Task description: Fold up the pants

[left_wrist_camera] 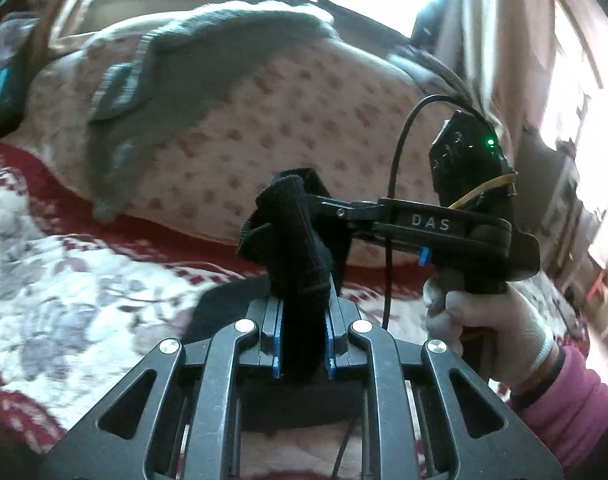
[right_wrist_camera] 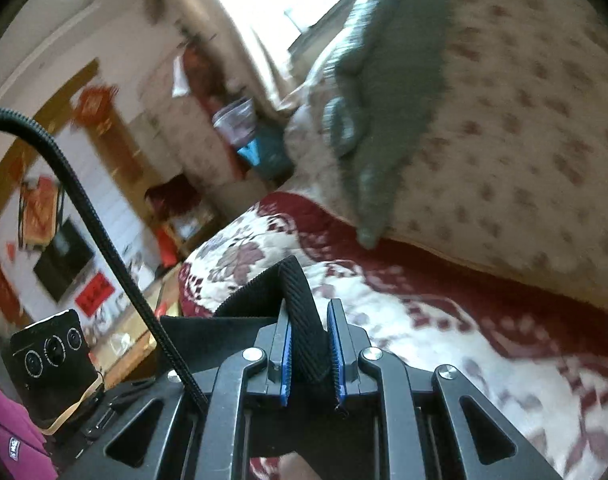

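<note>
The black pants (left_wrist_camera: 288,232) hang bunched above the bed, and their ribbed waistband is held in both grippers. At the bottom of the left wrist view my left gripper (left_wrist_camera: 302,308) is shut on the fabric between its blue pads. My right gripper (left_wrist_camera: 324,210) reaches in from the right, held by a hand (left_wrist_camera: 484,320) in a pink sleeve, and clamps the same bunch just above. In the right wrist view the right gripper (right_wrist_camera: 310,320) is shut on the ribbed band of the pants (right_wrist_camera: 300,292). The two grippers are close together.
A red-and-white floral bedspread (left_wrist_camera: 84,280) lies below. Behind it is a beige spotted duvet (left_wrist_camera: 264,120) with a grey garment (left_wrist_camera: 208,64) draped over it. A bright window is at the back. In the right wrist view, furniture and a dark screen (right_wrist_camera: 64,260) are off to the left.
</note>
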Demonstrator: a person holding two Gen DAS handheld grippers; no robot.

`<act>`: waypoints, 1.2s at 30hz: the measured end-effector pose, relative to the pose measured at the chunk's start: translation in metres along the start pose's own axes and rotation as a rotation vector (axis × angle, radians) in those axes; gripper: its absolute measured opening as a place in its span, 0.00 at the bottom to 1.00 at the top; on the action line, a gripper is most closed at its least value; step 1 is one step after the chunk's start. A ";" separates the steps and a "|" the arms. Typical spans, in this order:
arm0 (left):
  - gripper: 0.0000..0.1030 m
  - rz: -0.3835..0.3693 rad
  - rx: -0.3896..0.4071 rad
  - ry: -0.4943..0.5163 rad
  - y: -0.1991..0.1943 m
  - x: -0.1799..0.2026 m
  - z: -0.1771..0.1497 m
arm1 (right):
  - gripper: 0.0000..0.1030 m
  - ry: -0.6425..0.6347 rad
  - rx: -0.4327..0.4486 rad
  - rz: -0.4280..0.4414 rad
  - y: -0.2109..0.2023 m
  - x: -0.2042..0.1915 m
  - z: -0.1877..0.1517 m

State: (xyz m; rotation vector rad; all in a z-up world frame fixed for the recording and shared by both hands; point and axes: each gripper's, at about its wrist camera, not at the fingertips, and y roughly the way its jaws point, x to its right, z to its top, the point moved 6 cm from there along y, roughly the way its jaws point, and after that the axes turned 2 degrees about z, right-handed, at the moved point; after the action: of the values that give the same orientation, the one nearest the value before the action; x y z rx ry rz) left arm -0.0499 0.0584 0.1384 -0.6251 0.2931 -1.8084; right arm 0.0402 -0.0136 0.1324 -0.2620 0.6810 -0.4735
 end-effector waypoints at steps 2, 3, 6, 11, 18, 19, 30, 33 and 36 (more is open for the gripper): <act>0.14 -0.019 -0.042 0.016 0.015 0.017 -0.010 | 0.15 0.039 0.018 -0.029 -0.020 0.019 -0.013; 0.14 -0.026 -0.061 0.027 0.024 0.027 -0.017 | 0.15 0.066 0.027 -0.042 -0.030 0.031 -0.022; 0.14 -0.036 -0.116 0.051 0.051 0.047 -0.040 | 0.15 0.144 0.040 -0.083 -0.050 0.066 -0.049; 0.14 -0.058 -0.217 0.017 0.086 0.060 -0.071 | 0.15 0.280 0.047 -0.120 -0.065 0.117 -0.090; 0.44 -0.223 -0.241 0.012 0.068 0.080 -0.070 | 0.41 0.373 0.069 -0.191 -0.093 0.144 -0.109; 0.44 -0.232 -0.237 0.020 0.061 0.080 -0.069 | 0.41 0.378 0.067 -0.195 -0.096 0.145 -0.111; 0.44 -0.022 -0.182 0.013 0.030 -0.009 -0.048 | 0.58 0.442 0.131 -0.215 -0.142 0.123 -0.128; 0.45 0.032 -0.187 -0.019 0.038 -0.031 -0.046 | 0.68 0.434 0.067 -0.214 -0.122 0.116 -0.135; 0.45 0.062 -0.189 -0.021 0.045 -0.040 -0.050 | 0.68 0.460 0.015 -0.203 -0.097 0.116 -0.141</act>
State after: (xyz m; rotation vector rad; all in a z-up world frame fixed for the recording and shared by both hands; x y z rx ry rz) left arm -0.0325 0.0754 0.0641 -0.7583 0.4688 -1.7259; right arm -0.0061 -0.1661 0.0012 -0.2096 1.1050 -0.7443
